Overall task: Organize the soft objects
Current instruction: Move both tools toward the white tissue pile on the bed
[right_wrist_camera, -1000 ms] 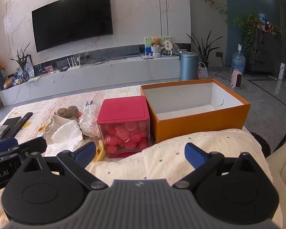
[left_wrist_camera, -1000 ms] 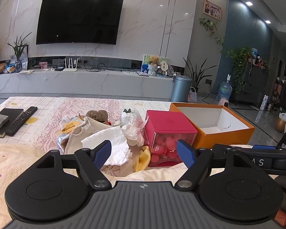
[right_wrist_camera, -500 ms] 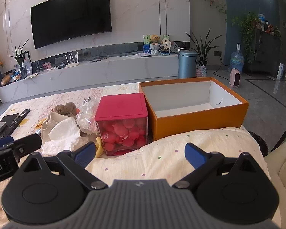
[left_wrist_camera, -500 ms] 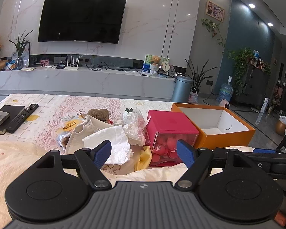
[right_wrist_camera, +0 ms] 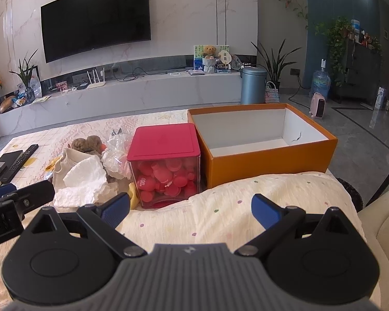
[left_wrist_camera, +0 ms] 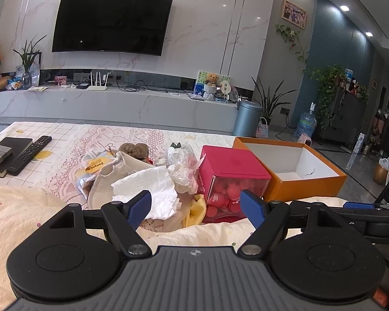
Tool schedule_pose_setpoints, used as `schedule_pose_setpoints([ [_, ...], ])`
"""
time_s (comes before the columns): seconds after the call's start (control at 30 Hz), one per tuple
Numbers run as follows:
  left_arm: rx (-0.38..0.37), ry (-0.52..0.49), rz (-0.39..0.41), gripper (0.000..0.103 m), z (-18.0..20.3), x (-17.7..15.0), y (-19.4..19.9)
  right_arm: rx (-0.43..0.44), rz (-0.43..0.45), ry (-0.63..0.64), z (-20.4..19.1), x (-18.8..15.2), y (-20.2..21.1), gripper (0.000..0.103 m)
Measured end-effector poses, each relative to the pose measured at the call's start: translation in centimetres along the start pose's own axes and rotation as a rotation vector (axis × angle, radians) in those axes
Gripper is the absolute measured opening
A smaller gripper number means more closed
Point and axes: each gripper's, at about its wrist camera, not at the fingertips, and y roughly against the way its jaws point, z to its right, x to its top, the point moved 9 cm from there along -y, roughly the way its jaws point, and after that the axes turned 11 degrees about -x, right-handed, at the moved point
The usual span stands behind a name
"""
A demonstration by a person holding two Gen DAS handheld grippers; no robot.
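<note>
Nothing is sorted yet in the left wrist view: left gripper [left_wrist_camera: 195,204] hangs with jaws released above the crumpled white cloth [left_wrist_camera: 149,185] heaped mid-surface. From the right wrist, right gripper [right_wrist_camera: 190,208], jaws likewise released, faces the empty orange box [right_wrist_camera: 267,159] at the surface's right edge.

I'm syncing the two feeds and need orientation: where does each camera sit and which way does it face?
Left wrist: on the left hand-held gripper, facing the soft pile with white tissue; its open blue fingers show, right gripper at the edge.
Right wrist: on the right hand-held gripper, facing the orange box; open fingers show.
Shared: red-lidded box, TV.
</note>
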Motion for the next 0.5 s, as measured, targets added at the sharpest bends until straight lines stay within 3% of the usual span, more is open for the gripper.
schedule_pose_setpoints([
  [0.5,0.001,0.014,-0.009,0.091,0.02,-0.19,-0.23,-0.012,-0.03,0.002,0.22,-0.39,-0.53,0.099],
])
